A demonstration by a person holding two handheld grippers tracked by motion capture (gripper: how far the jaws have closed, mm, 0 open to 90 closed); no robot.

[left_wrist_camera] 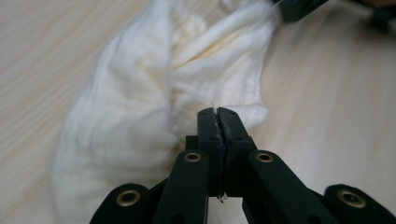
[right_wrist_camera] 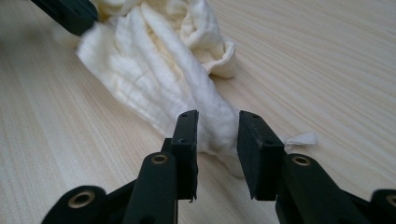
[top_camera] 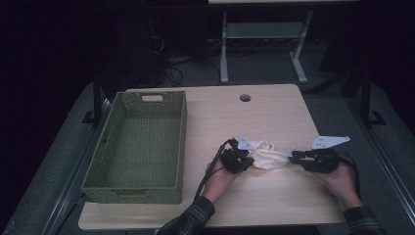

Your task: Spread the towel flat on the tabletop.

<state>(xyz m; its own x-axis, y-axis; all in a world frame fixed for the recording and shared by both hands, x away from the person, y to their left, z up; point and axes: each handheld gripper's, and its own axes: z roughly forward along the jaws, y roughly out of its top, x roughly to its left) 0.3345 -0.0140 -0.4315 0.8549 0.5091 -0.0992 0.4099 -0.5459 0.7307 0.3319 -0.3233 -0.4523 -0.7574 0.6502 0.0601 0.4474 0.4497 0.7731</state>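
Note:
A crumpled cream cloth (top_camera: 268, 155) lies on the pale wooden table (top_camera: 235, 112), stretched between my two grippers. My left gripper (top_camera: 248, 159) is at the cloth's left end. In the left gripper view its jaws (left_wrist_camera: 217, 112) are pressed together on the cloth's (left_wrist_camera: 140, 93) thin edge, with white fibres showing in the seam. My right gripper (top_camera: 293, 157) is at the right end. In the right gripper view its jaws (right_wrist_camera: 217, 126) pinch the narrow gathered end of the cloth (right_wrist_camera: 163, 70). The left gripper (right_wrist_camera: 70, 14) shows at the cloth's far end there.
A green perforated basket (top_camera: 142, 193) stands on the table's left side, with nothing in it. A round cable hole (top_camera: 245, 97) sits near the far edge. Beyond the table are the legs of another desk (top_camera: 224, 49) and cables on the floor.

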